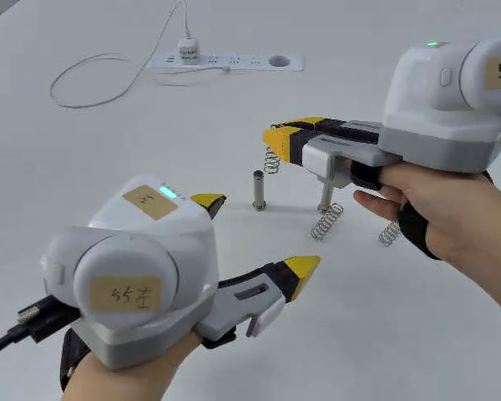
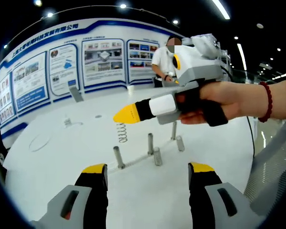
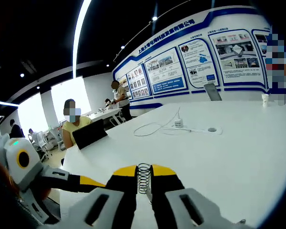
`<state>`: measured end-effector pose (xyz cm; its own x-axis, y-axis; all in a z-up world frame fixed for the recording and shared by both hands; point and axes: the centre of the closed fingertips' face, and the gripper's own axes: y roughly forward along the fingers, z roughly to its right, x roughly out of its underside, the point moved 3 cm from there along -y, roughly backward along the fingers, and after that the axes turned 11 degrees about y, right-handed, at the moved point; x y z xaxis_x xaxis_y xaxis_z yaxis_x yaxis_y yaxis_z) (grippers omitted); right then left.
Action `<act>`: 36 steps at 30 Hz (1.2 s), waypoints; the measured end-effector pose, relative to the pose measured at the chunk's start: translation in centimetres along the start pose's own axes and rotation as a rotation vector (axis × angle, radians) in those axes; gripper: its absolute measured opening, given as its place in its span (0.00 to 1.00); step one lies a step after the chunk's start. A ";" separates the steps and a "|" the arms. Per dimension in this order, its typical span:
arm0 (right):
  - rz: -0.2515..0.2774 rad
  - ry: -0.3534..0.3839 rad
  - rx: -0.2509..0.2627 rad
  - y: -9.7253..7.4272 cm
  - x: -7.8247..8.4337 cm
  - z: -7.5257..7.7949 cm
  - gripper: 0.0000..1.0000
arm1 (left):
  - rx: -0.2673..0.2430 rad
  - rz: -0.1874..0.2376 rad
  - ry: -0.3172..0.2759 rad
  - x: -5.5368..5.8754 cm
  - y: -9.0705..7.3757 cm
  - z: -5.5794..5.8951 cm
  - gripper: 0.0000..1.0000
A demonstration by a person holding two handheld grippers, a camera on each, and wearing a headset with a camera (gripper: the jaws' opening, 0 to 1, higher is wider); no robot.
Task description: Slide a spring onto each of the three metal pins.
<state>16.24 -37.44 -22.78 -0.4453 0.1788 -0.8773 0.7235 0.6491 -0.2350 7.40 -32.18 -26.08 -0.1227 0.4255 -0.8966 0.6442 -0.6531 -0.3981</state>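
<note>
Two pins stand upright on the white table [image 1: 108, 167] in the head view. A bare pin [image 1: 258, 190] is just below and near the gripped spring [image 1: 271, 160]. A second pin [image 1: 326, 196] stands right of that spring, partly behind the right gripper [image 1: 285, 132]. The right gripper's fingers are closed on the spring's top end, so it hangs upright, clear of the table and touching neither pin. Two loose springs [image 1: 326, 221] lie flat on the table, right of the gripped spring and nearer the person. The left gripper [image 1: 256, 233] hovers nearer than the gripped spring, its fingers spread wide with nothing between them. Well beyond the gripped spring lie a white power strip [image 1: 234, 61] and its looping cable [image 1: 92, 79].

From the left gripper view, the left gripper's own fingers [image 2: 95, 171] stand apart at the bottom. The gripped spring [image 2: 122, 132] hangs from the right gripper's yellow tip. Three pins [image 2: 150, 143] stand in a row below it and to its right.

In the right gripper view, the gripped spring [image 3: 143, 179] sits upright between the closed yellow fingertips. Past it the table runs to the power strip [image 3: 195, 129]. Behind that is a wall of blue-and-white display boards [image 3: 200, 57]. A seated person [image 3: 74, 126] is left of the gripped spring.
</note>
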 end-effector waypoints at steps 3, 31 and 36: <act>0.000 0.017 0.008 0.5 0.2 0.3 0.11 | -0.001 -0.011 -0.006 0.2 0.1 0.0 0.73; -0.079 -0.170 0.056 2.0 2.5 -0.4 0.11 | 0.006 -0.031 -0.028 0.6 0.1 0.0 0.80; -0.108 -0.185 0.078 2.2 3.3 -0.2 0.11 | 0.004 -0.041 -0.023 0.7 0.1 0.0 0.80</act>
<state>16.30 -35.29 -26.13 -0.4232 -0.0314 -0.9055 0.7186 0.5970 -0.3565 7.43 -31.95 -26.75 -0.1661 0.4372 -0.8839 0.6352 -0.6382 -0.4351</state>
